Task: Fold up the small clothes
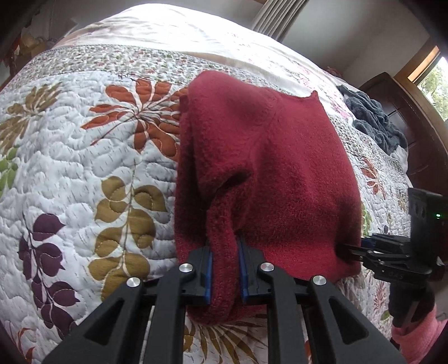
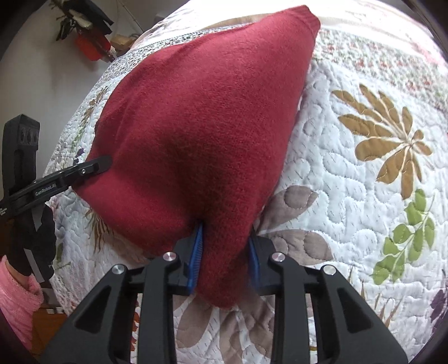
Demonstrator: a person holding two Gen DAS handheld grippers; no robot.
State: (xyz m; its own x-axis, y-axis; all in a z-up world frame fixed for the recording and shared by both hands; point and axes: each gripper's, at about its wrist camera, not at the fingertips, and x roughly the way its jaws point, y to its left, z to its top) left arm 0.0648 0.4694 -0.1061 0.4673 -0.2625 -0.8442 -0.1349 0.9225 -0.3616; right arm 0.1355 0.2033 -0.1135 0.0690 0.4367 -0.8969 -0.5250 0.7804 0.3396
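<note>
Both grippers are clamped on the red knit garment [image 1: 260, 173], 1 on each near corner. The left gripper [image 1: 225, 268] has its blue pads closed narrow on a bunched roll of fabric at the near-left edge. The right gripper [image 2: 224, 260] does the same at the near-right corner, with a tongue of cloth pinched between its jaws and hanging out below.

Reading of the hold: 2 corners of the same hem pinched so the near edge comes up level and can be carried as 1 straight line over toward the far end. The cloth looks raised at the near side and draped down to the quilt [image 1: 84, 156] at the far side, so this looks like mid-fold, not finished. The far-right corner sticks up in a small point. The left side already looks doubled, with a rolled seam running near to far.

Risk, as I judge it: thick fuzzy knit bunched in the jaws may release unevenly and leave a lumpy edge.

Surface: a bed with a quilted white cover printed with orange, tan, purple and green leaves; soft, so it won't brace the cloth. A dark grey fuzzy item [image 1: 375, 123] lies at the far right, well apart. Beyond: curtain [image 1: 277, 16], dark wooden furniture [image 1: 414, 134] and a window at right.
</note>
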